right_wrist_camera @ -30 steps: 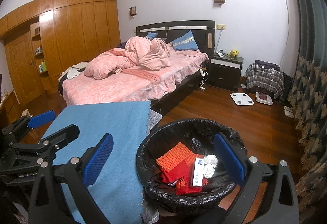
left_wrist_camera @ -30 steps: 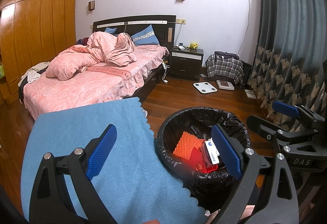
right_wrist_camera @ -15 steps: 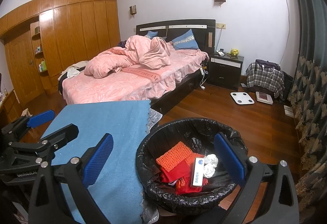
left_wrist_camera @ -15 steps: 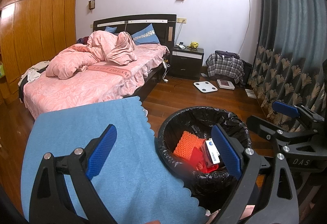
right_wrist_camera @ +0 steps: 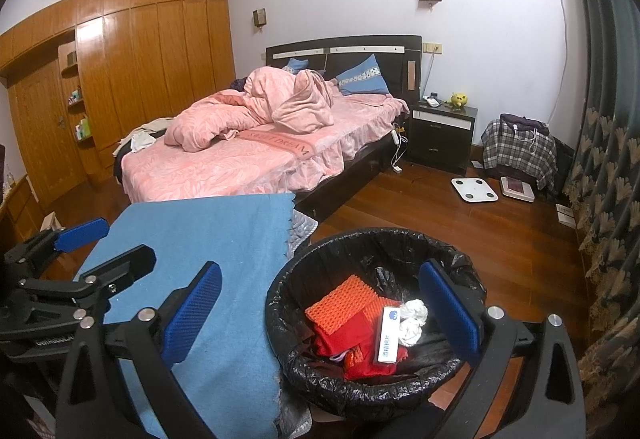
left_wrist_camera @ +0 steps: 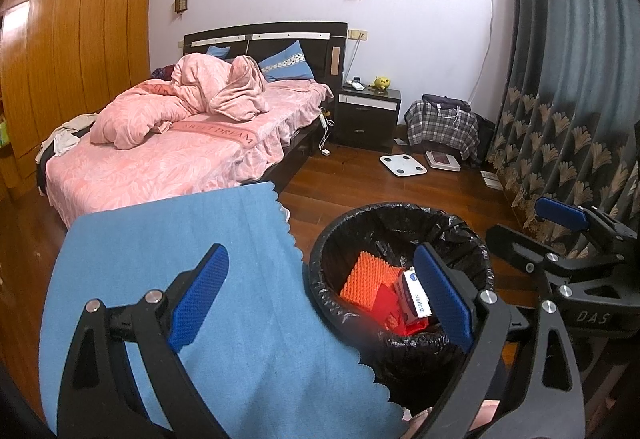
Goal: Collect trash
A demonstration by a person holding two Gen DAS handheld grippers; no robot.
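The trash bin (right_wrist_camera: 376,323), lined with a black bag, stands on the floor just off the right edge of the table (right_wrist_camera: 208,279), which is covered by a blue cloth. Inside it lie an orange ridged pad (right_wrist_camera: 340,305), some red wrapping (right_wrist_camera: 352,343), a narrow white box (right_wrist_camera: 389,335) and a crumpled white tissue (right_wrist_camera: 412,319). From where I stand, the cloth looks bare: no scrap of trash shows on the part of the table either camera takes in, so the collecting seems close to done, or done.

The right gripper (right_wrist_camera: 320,315) hangs above the near rim of the bin, jaws spread wide and holding nothing. The left gripper (left_wrist_camera: 320,303) sits over the right edge of the table, next to the bin, and it too is wide apart and empty.

If anything remains, it would be on the near part of the table below the grippers, or on the floor, which I cannot see from these views. To finish well, I would sweep a look along the near edge and corners of the table first, then pinch any scrap low and flat so the cloth does not bunch up with it, carry it fully past the bin's rim before opening, and keep the two grippers from knocking together, since they sit close.
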